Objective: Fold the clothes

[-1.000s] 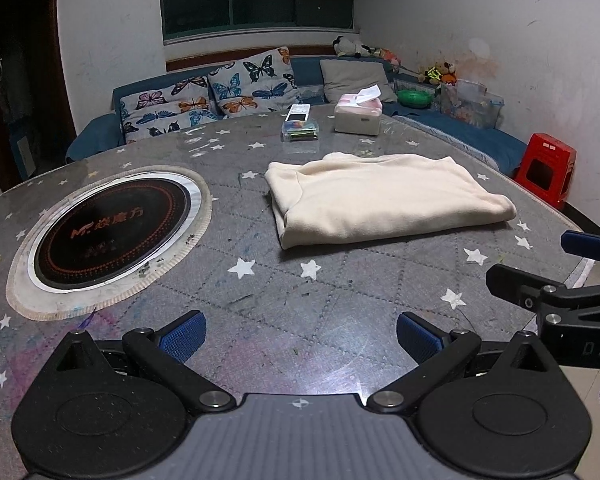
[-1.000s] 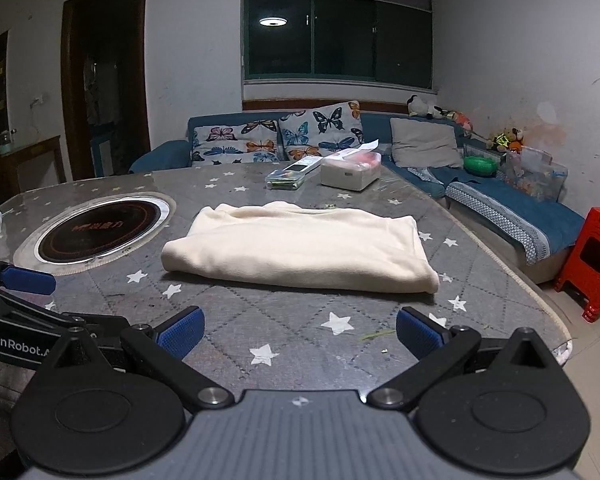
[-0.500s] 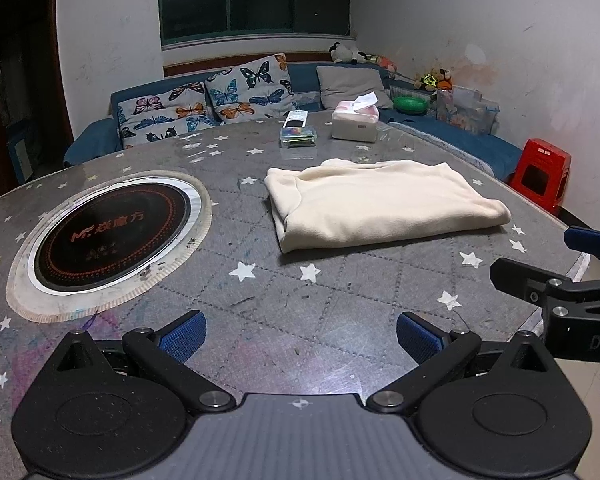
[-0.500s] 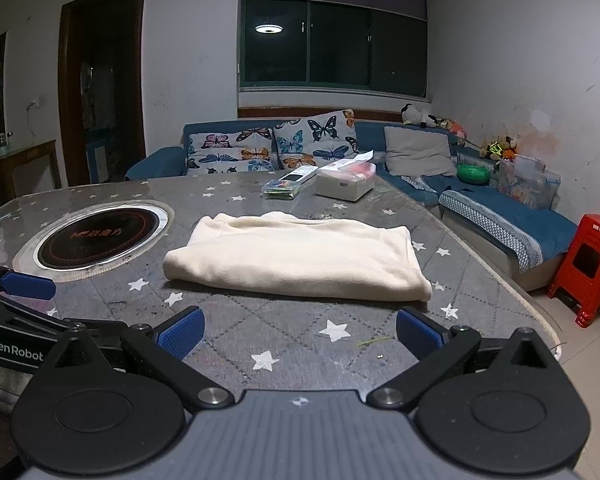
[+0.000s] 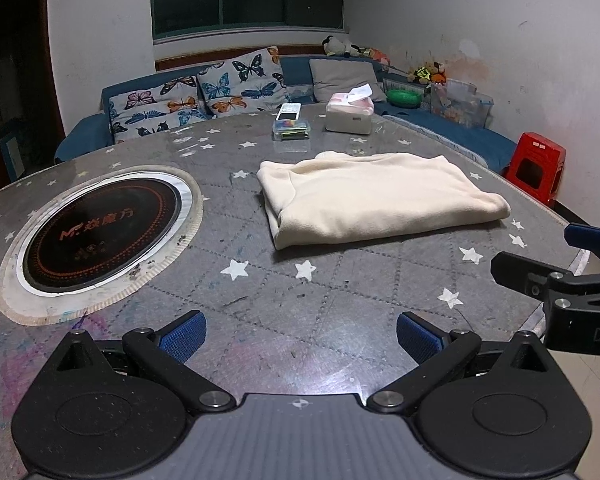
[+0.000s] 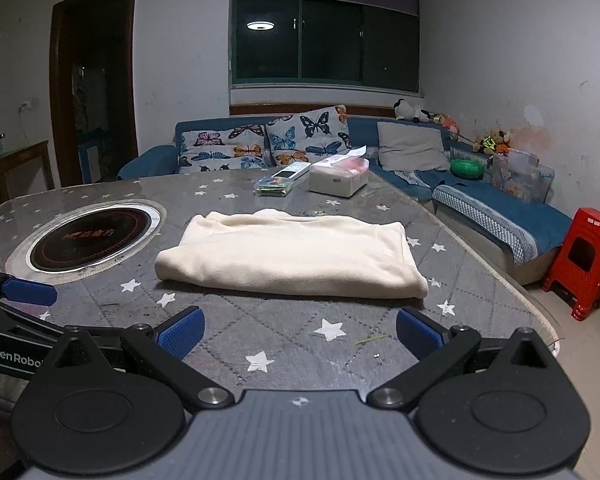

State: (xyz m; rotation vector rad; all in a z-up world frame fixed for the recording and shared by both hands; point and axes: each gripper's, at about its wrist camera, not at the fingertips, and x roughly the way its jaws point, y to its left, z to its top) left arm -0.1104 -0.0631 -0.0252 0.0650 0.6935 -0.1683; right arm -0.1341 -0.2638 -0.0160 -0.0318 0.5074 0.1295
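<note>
The cloth point(image 5: 374, 196) lay folded flat on the counter point(image 5: 320, 300), so nothing needed holding; left tongs point(image 5: 300, 334) and right tongs point(image 6: 298, 332) hung spread and empty near its front edge

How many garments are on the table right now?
1: a cream folded garment lying flat mid-table, right of the round cooktop. None shows elsewhere, though the near table edge is hidden behind both tools.

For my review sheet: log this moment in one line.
cream garment: folded on table | left gripper: open, empty | right gripper: open, empty
</note>
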